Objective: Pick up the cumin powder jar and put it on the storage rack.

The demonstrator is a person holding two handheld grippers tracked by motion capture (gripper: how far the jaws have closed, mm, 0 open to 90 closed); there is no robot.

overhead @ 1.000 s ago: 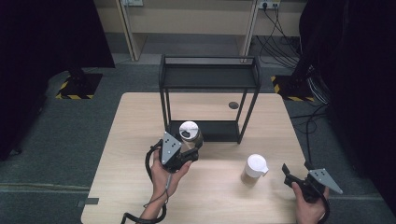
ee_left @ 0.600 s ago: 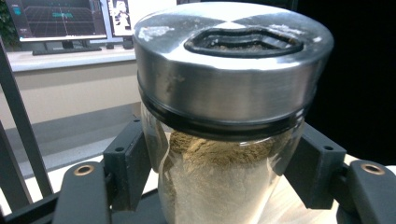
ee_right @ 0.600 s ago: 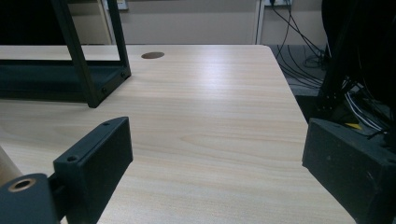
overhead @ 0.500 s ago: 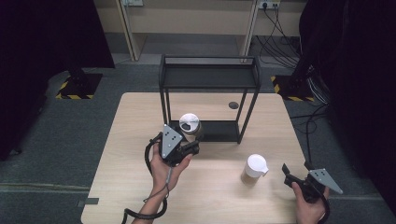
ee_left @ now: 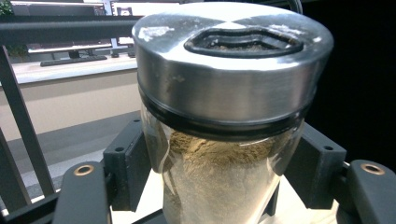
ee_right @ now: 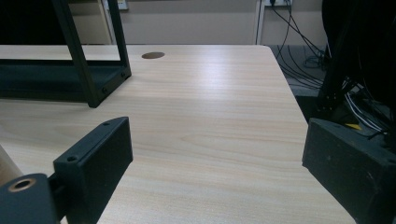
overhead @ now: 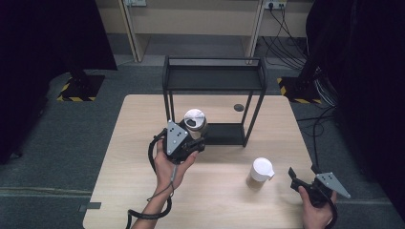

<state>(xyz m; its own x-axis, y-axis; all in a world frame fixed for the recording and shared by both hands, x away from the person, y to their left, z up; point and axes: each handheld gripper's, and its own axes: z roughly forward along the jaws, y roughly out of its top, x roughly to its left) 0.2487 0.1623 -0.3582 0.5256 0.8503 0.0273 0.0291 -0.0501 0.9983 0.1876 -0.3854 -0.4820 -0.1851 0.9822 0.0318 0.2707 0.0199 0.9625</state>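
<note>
Since the earlier frames the left gripper [overhead: 191,143] has carried the spice jar [overhead: 195,123] up and away from the person, toward the black shelf rack [overhead: 214,78]; the right gripper [overhead: 305,183] has not shifted.

Left gripper: jaws clamped on the glass body of the jar, one pad on each side, below the metal lid [ee_left: 232,51] (brown powder visible through the glass). The jar is upright, off the counter [overhead: 143,119], just in front of the rack's near left post.

Right gripper: jaws apart, nothing between them, hanging near the right near corner of the counter. A second jar [overhead: 260,172] with a white lid stands on the counter just to its left, untouched.

Step in hand, as judged: transfer of the first jar to the rack. The next move calls for keeping the jar level, clearing the rack's frame, and setting it down squarely on a shelf before the jaws part.
</note>
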